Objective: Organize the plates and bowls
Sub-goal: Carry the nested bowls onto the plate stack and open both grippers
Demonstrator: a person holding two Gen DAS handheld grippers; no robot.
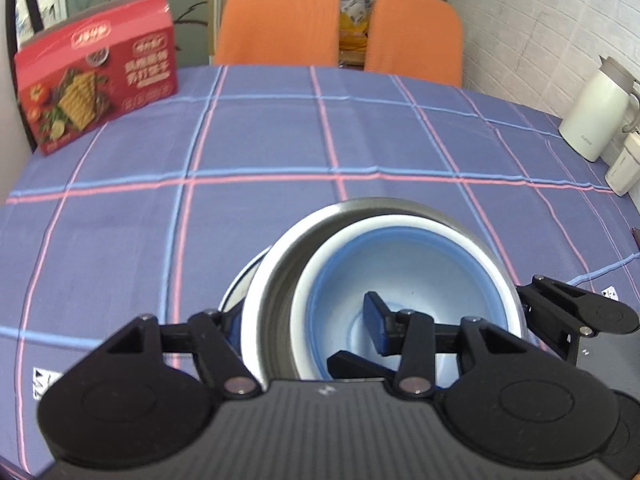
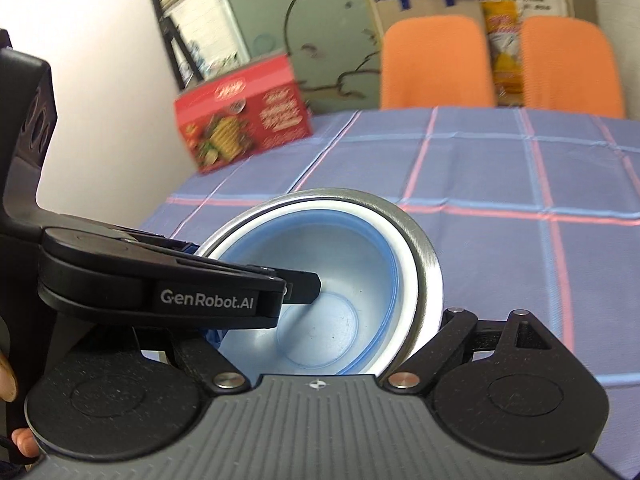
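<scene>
A blue and white bowl [image 1: 400, 264] sits nested inside a steel bowl [image 1: 276, 276] on the checked tablecloth; a further rim shows under them at the left. My left gripper [image 1: 304, 320] straddles the left wall of the stack, one finger inside the blue bowl, the other outside; I cannot tell if the pads touch. In the right wrist view the blue bowl [image 2: 344, 264] and the steel bowl [image 2: 424, 248] lie right in front of my right gripper [image 2: 320, 344], which straddles the near part of the stack. The left gripper's finger [image 2: 304, 286] reaches into the bowl there.
A red cracker box [image 1: 96, 76] stands at the table's far left. A white kettle [image 1: 592, 112] and a small white container [image 1: 624, 172] stand at the right edge. Two orange chairs [image 1: 280, 20] are behind the table.
</scene>
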